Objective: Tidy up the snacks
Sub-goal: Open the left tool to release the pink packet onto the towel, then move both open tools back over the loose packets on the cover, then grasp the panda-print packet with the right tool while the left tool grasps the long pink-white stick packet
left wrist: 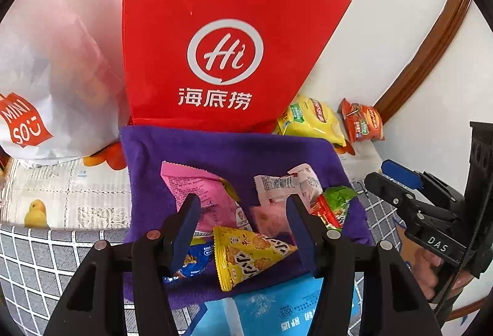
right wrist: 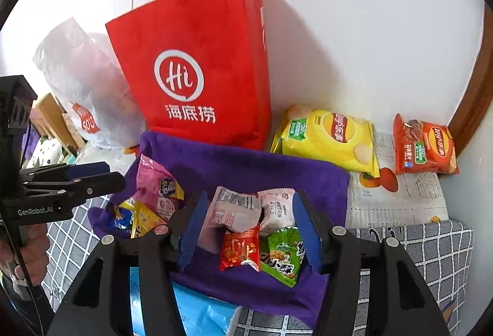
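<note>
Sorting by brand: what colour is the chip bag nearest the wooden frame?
Orange-red chip bag, clearest in the right wrist view.

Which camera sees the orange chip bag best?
The right wrist view: the orange chip bag shows whole, lying flat by the wall. The left wrist view shows it too, only farther off and squashed by the lens.

White wall [right wrist: 354,12], brown wooden trim [right wrist: 474,108], grey grid-pattern cover [right wrist: 425,259].

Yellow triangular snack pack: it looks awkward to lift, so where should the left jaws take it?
Grip the yellow triangular pack by its crimped lower-left edge, coming from above. It lies flat on the purple towel, between the open left gripper jaws.
</note>
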`<state>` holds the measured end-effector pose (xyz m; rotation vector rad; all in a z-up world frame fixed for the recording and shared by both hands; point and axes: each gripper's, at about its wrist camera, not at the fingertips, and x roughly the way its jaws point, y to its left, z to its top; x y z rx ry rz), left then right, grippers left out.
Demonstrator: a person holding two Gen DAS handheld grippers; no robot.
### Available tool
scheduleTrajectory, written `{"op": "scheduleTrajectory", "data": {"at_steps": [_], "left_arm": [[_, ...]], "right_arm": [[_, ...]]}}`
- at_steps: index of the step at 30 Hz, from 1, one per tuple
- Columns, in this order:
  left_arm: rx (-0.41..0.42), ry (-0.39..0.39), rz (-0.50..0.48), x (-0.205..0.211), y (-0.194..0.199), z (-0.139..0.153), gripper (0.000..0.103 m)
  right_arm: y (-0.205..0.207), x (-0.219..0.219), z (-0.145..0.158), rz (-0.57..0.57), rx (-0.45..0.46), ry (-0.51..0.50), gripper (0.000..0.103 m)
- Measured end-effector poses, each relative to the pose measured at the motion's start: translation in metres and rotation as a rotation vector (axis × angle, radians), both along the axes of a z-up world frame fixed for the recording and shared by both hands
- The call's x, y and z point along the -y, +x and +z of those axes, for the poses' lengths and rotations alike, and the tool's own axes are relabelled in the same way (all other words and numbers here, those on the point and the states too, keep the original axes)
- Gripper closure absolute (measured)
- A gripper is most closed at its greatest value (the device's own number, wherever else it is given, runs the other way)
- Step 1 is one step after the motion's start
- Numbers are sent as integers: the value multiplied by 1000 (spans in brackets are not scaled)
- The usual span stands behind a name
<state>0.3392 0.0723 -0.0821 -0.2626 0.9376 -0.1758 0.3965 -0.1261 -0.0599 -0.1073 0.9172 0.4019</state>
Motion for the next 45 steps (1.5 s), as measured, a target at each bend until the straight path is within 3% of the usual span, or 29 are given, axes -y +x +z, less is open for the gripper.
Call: {"op": "scheduleTrajectory", "data": {"at_steps": [5, 10, 14, 17, 19, 22, 26, 37, 42, 45], "left_arm": [[31, 4, -16, 3, -8, 13, 46], [52, -8, -36, 8, -16, 25, 46], [62, -65, -75, 14, -28, 41, 46], [110, -61, -88, 20, -42, 62, 46], [157, -66, -111, 26, -55, 74, 40], [172, -41, -132, 35, -67, 84, 39], [153, -23, -147, 36, -87, 82, 39], [66, 25, -47, -12, -138, 51, 39], [42, 35, -33, -25, -157, 39, 39], [35, 46, -35, -30, -166, 34, 39]], "right_arm": [[-18, 3, 5, -37, 67, -52, 46], [-43, 15, 3, -51, 11, -59, 46], [-78, 28, 1, -71, 8, -61, 48], [-110, 40, -4, -86, -12, -43, 53], [-129, 45, -8, -93, -38, -33, 56], [-153, 49, -12, -86, -62, -23, 56], [-183, 42, -16, -38, -84, -2, 56], [-216, -23, -33, 202, -110, 128, 55], [-208, -39, -56, 263, -237, 160, 55], [-214, -41, -66, 284, -291, 125, 55]]}}
